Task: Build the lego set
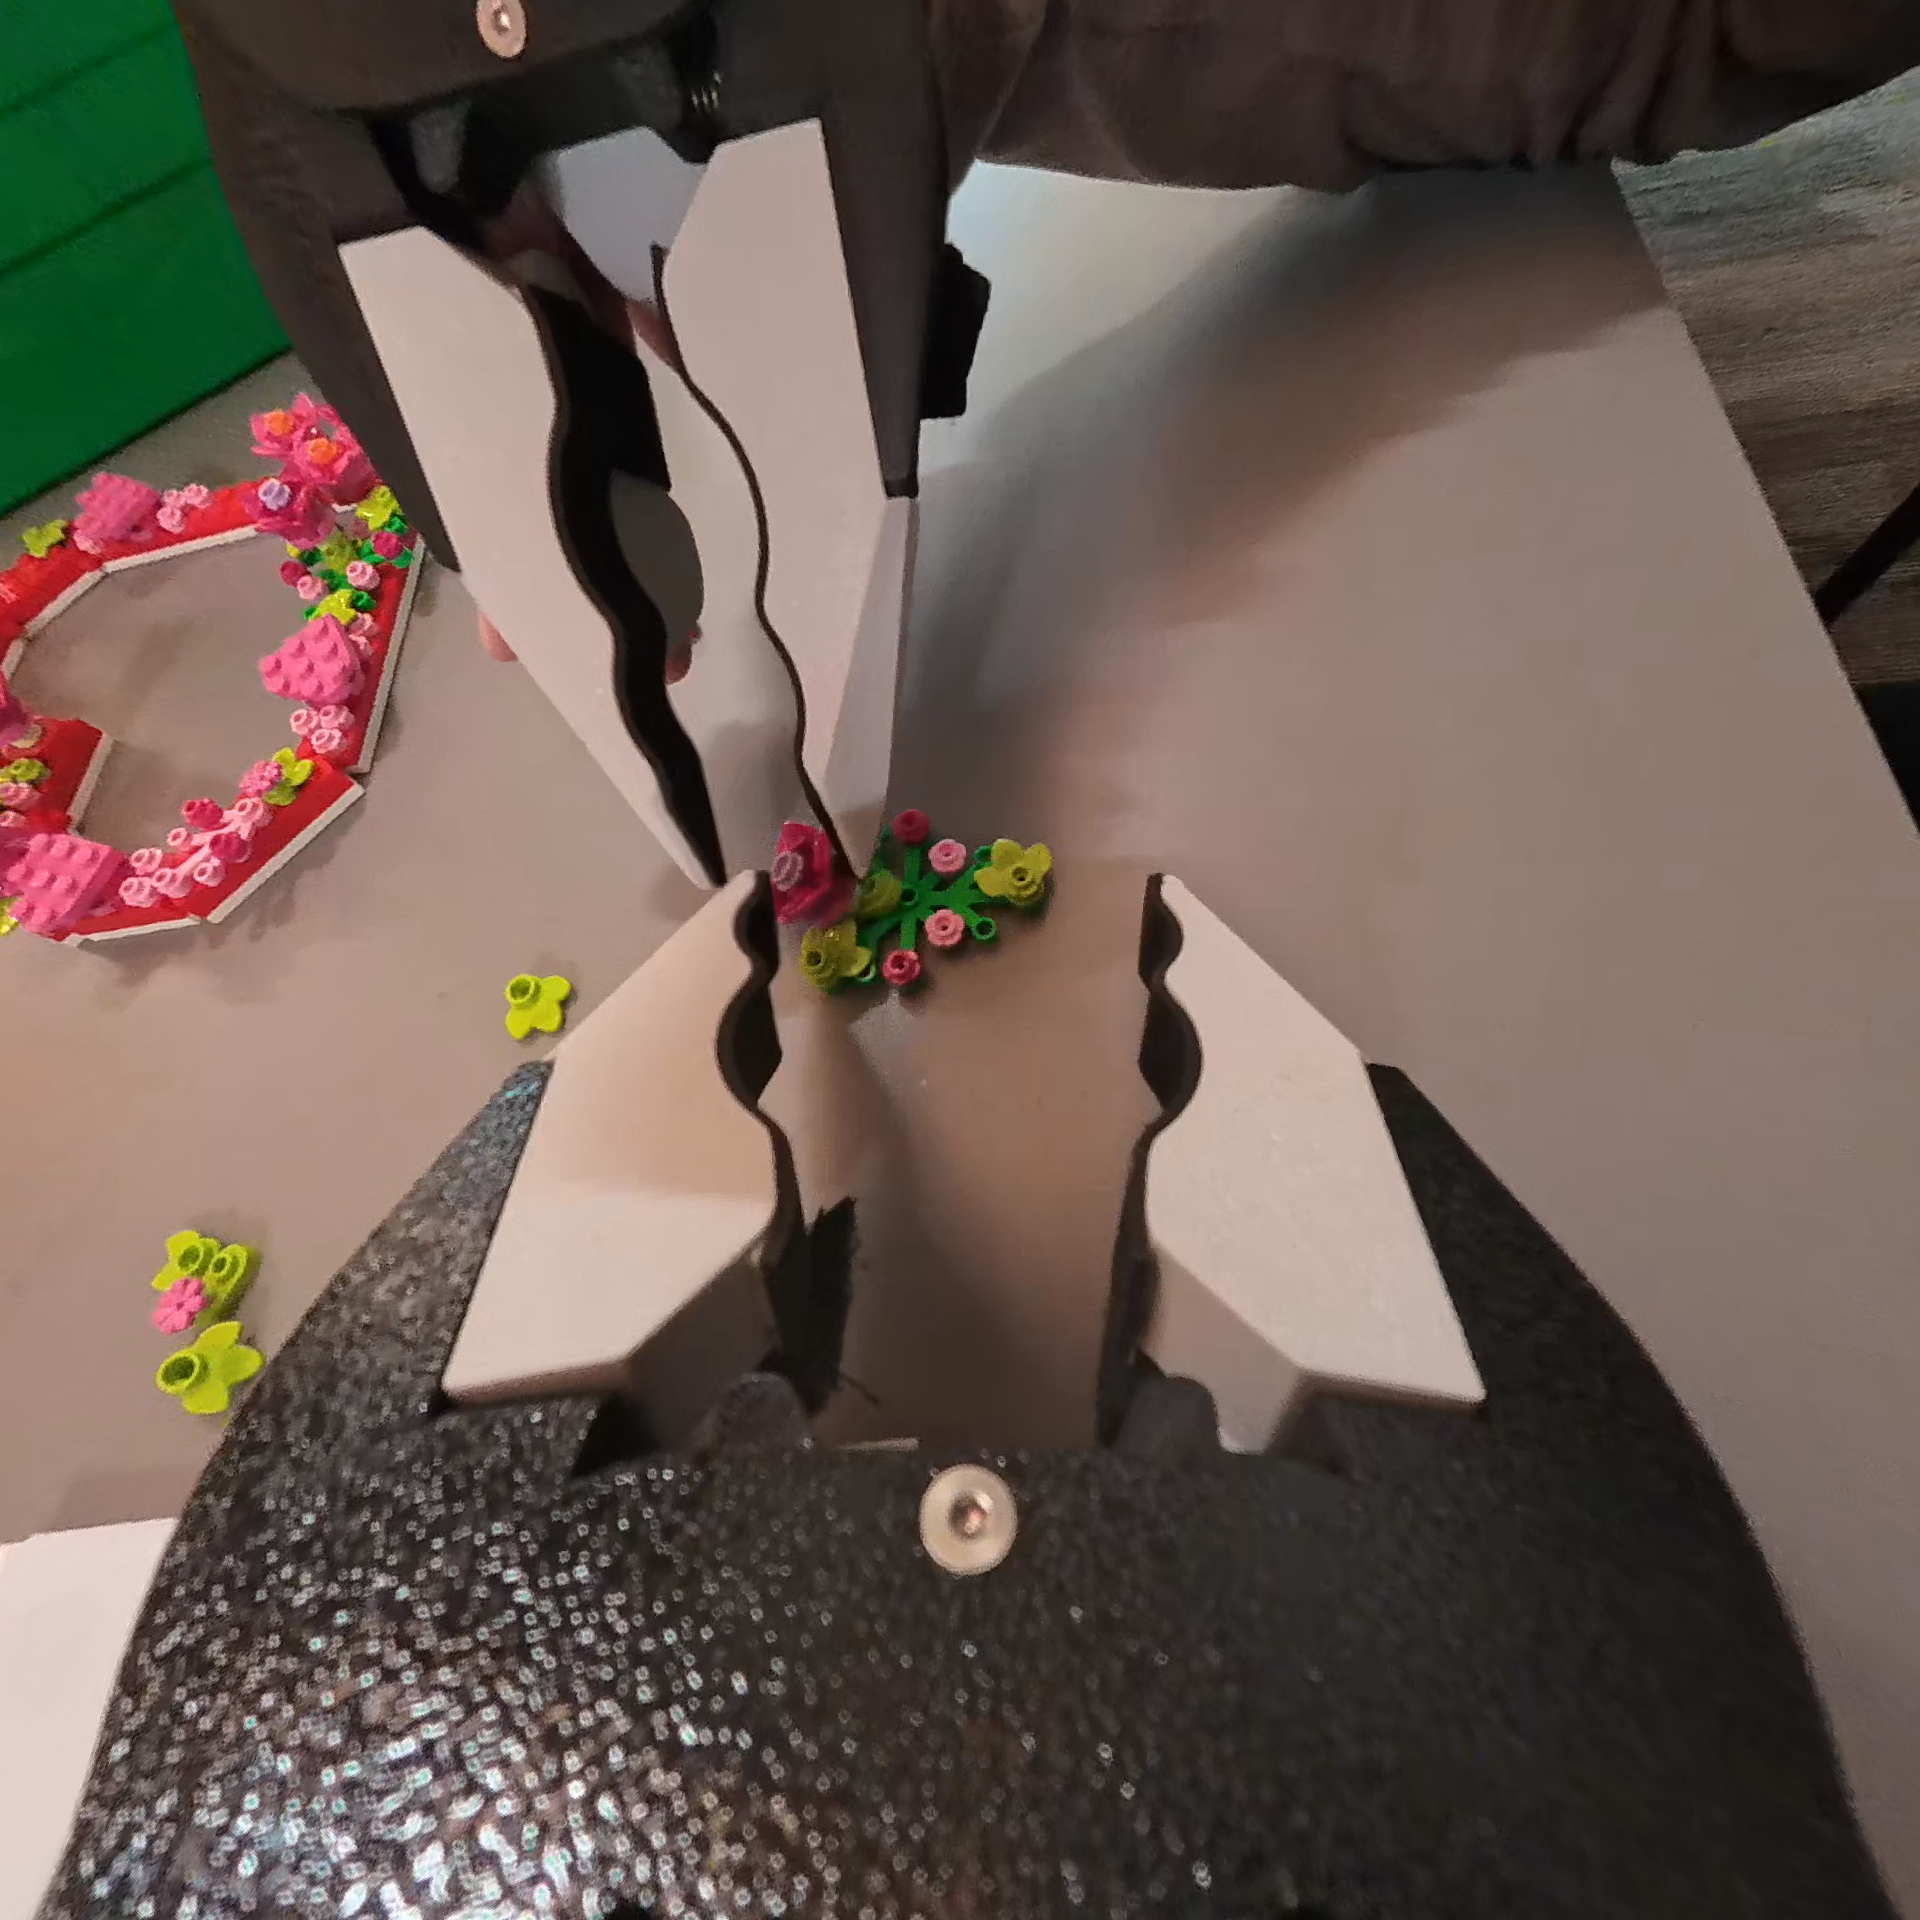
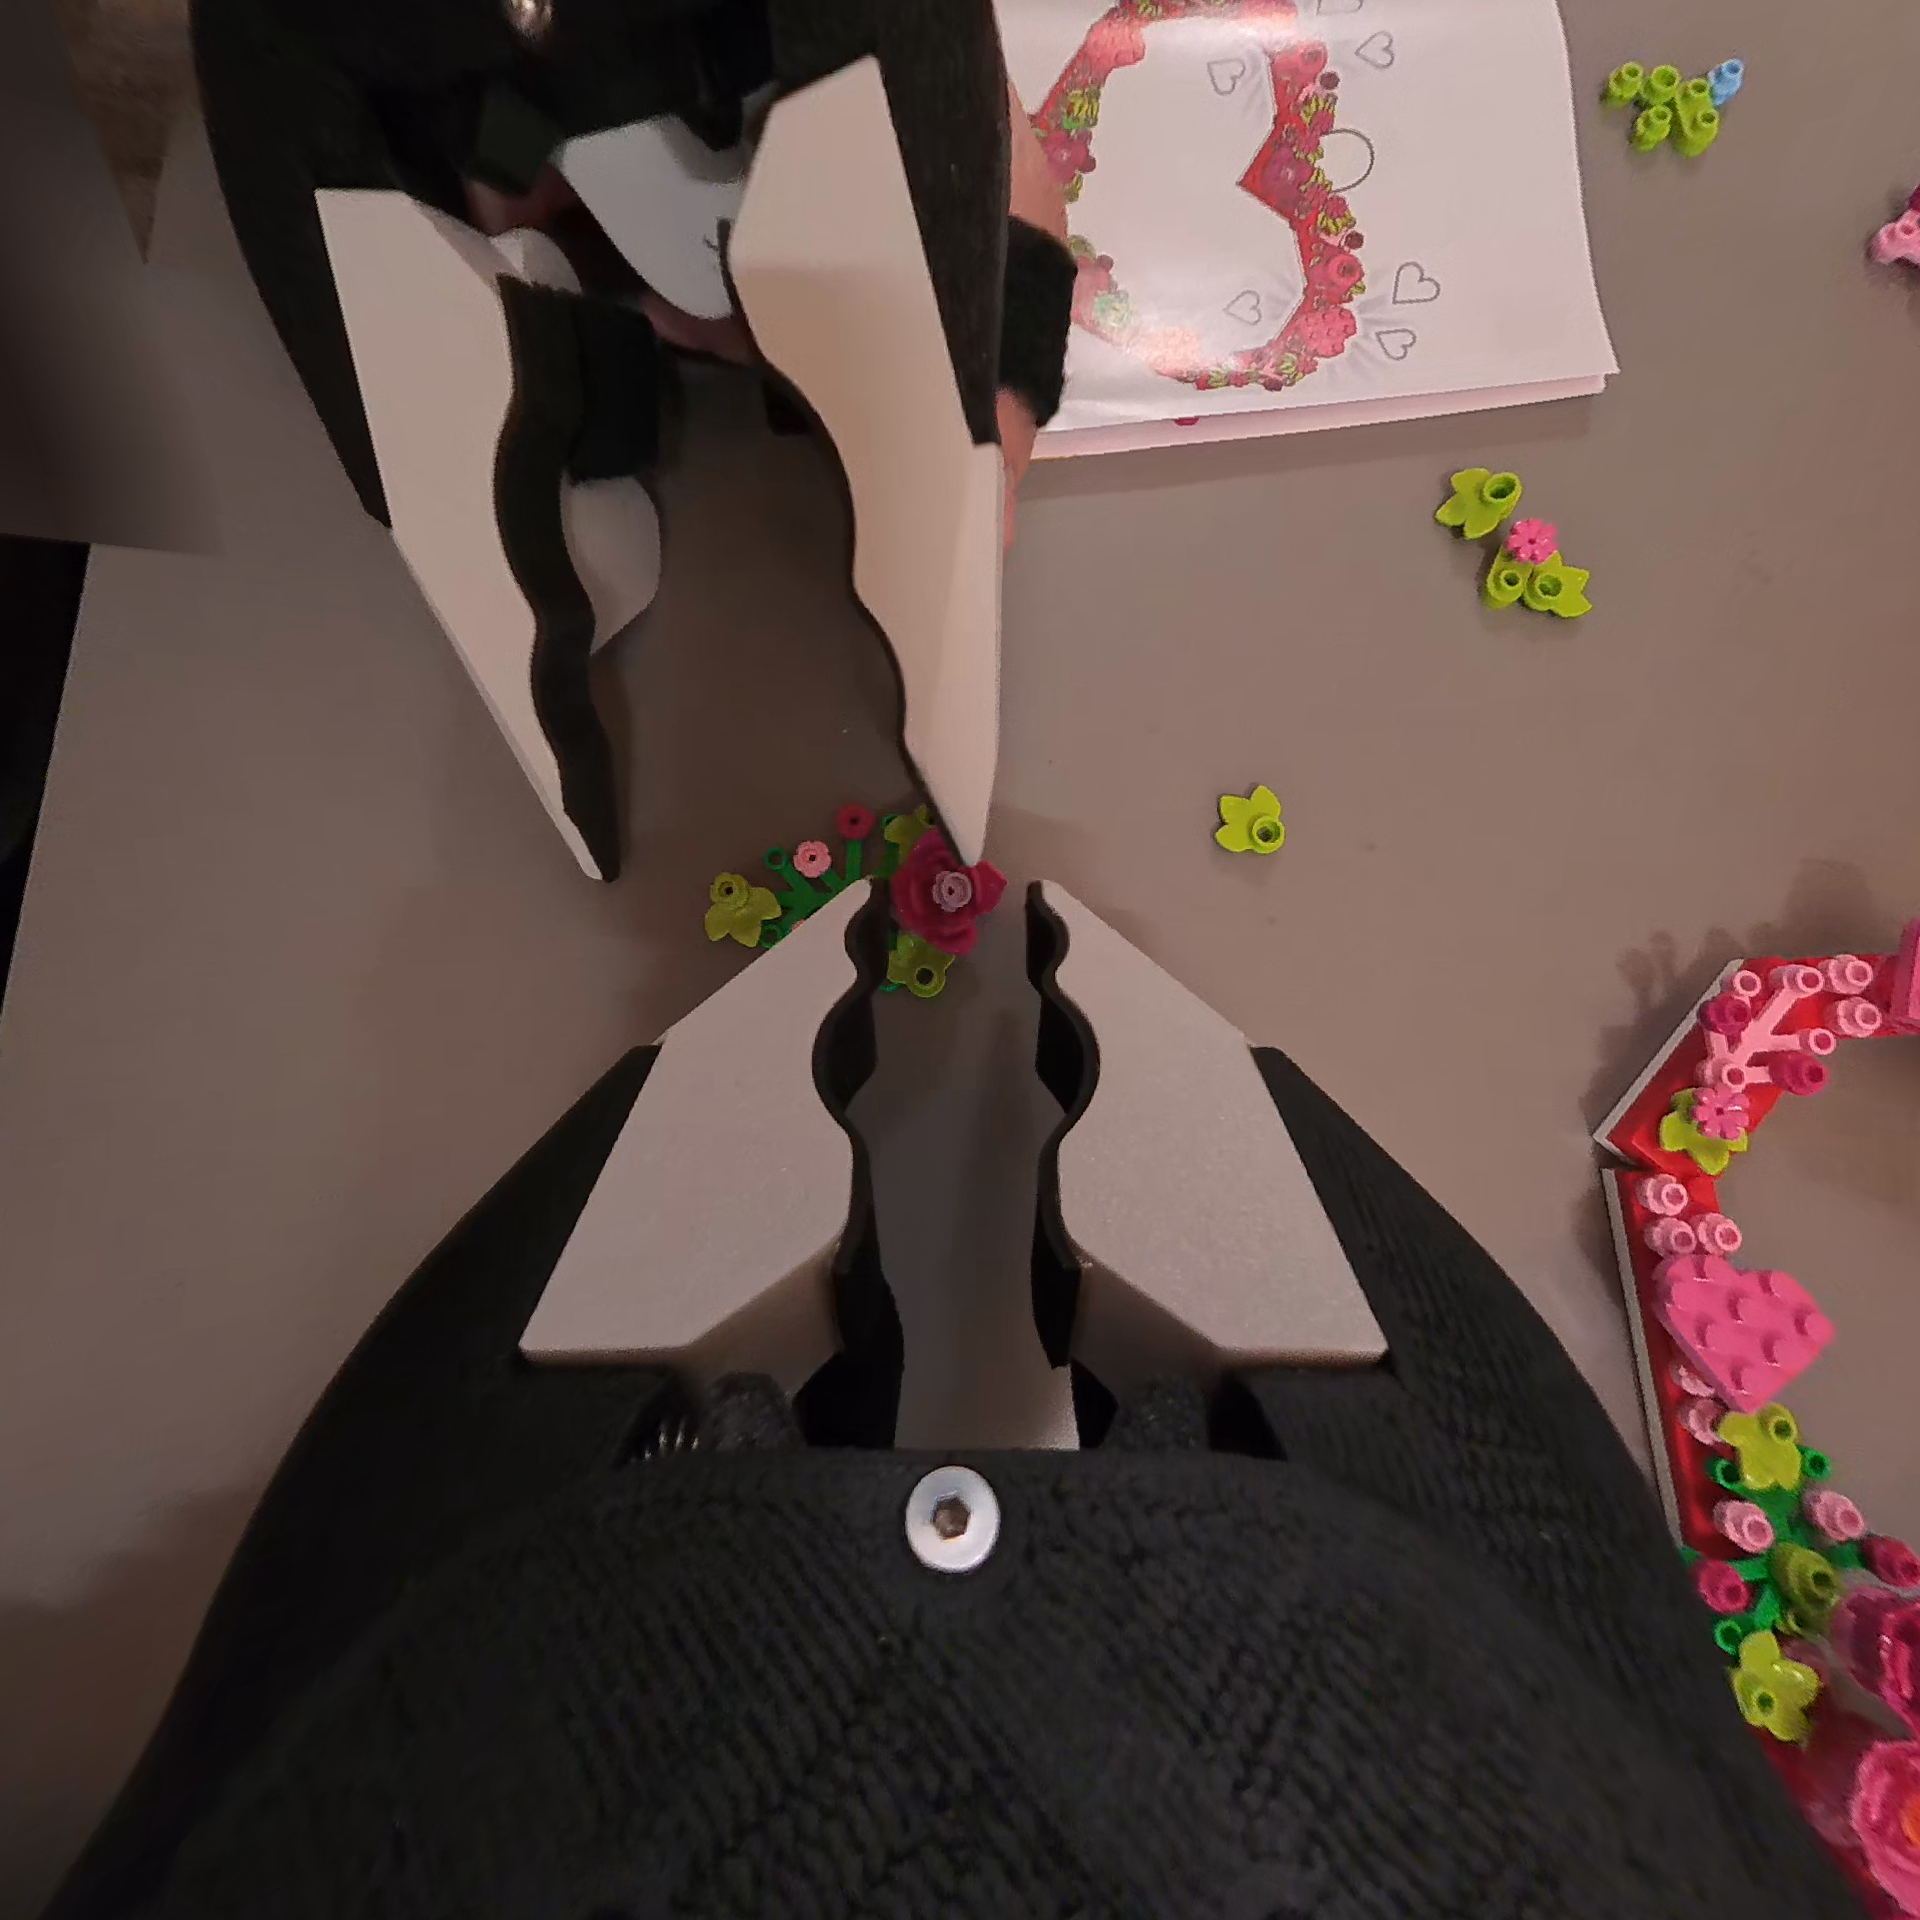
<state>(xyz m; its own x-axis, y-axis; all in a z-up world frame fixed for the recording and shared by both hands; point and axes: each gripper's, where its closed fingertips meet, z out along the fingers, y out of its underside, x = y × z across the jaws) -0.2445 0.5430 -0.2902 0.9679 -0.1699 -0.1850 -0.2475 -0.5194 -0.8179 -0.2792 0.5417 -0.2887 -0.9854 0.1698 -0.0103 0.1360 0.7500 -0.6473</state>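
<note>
Both grippers met over a small flower cluster point(image 1: 920, 902) lying on the grey table point(image 1: 1351, 623). The cluster consisted of a green stem piece carrying lime leaves, small pink and red blossoms, and a magenta rose point(image 2: 945, 891) at one end.

The left gripper point(image 1: 961, 904) had its jaws spread wide, with the cluster lying just beyond the tips. One fingertip touched or nearly touched the rose (contact could not be confirmed).

The right gripper point(image 2: 948, 902) had its jaws narrowly parted at the rose, not visibly clamping it.

The red heart-shaped frame point(image 1: 260, 821), studded with pink hearts and flowers, lay well apart to one side. Loose lime leaf pieces point(image 2: 1252, 821) lay scattered between. An instruction booklet point(image 2: 1455, 208) lay at the table's far side in the right wrist view.
</note>
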